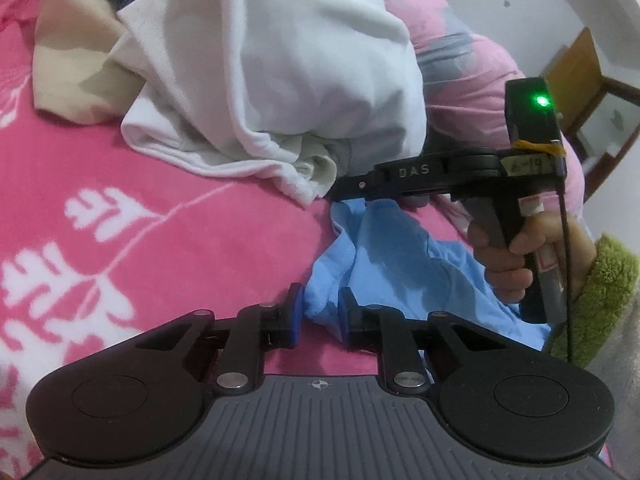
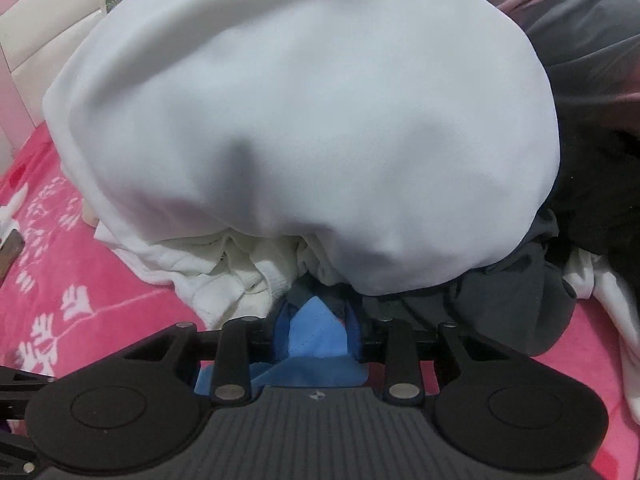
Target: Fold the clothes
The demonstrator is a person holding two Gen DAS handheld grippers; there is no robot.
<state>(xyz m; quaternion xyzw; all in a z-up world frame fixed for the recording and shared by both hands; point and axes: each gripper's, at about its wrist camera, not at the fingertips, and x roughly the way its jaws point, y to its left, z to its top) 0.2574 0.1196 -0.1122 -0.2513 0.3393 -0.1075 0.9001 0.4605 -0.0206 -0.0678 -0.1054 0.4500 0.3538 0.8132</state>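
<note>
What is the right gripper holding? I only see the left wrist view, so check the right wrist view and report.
Observer: The right gripper is shut on a bunched fold of the blue cloth, which fills the gap between its pads.
Operator: Now tell me what lies to the right of the white pile.
Observer: A dark grey garment lies crumpled there, partly tucked under the white pile.
Operator: Look further right.
Observer: Another white cloth lies on the pink blanket, past the grey garment.
</note>
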